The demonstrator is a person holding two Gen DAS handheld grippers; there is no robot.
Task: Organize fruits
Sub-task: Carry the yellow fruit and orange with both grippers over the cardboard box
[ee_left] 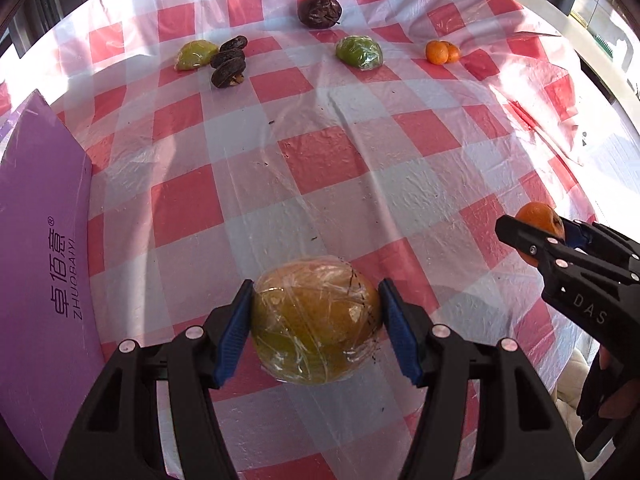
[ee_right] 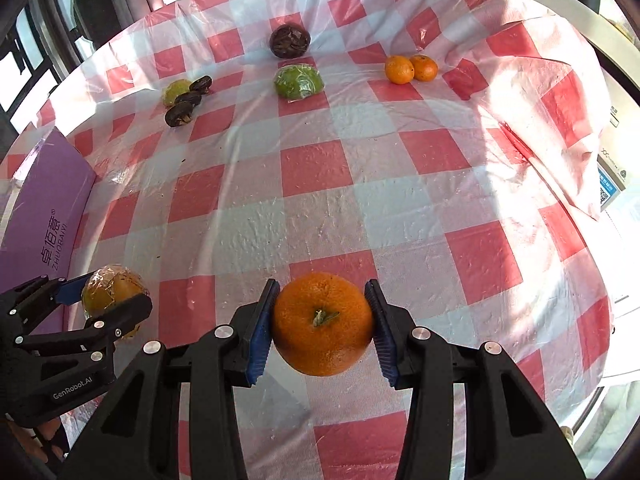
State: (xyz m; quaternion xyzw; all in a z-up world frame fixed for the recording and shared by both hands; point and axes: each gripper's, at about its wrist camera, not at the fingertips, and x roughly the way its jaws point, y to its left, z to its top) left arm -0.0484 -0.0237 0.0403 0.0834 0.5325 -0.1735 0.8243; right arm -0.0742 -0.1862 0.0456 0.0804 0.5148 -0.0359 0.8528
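Note:
My left gripper (ee_left: 316, 328) is shut on a yellow-green fruit wrapped in plastic film (ee_left: 316, 320), held above the checked tablecloth; the same wrapped fruit (ee_right: 114, 290) shows at the lower left of the right wrist view. My right gripper (ee_right: 322, 326) is shut on an orange (ee_right: 323, 322), stem facing the camera; that orange (ee_left: 538, 218) appears at the right of the left wrist view. Far across the table lie two small oranges (ee_right: 410, 68), a green wrapped fruit (ee_right: 299, 82), a dark wrinkled fruit (ee_right: 290, 41), and a yellow-green wrapped fruit (ee_right: 175, 92) beside three dark pieces (ee_right: 188, 100).
A purple box (ee_left: 44, 280) with printed lettering stands along the left edge of the table. The red-and-white checked plastic cloth (ee_right: 320, 208) is wrinkled and bunched up at the right side (ee_right: 560, 148). A person's hand (ee_left: 612, 392) holds the right gripper.

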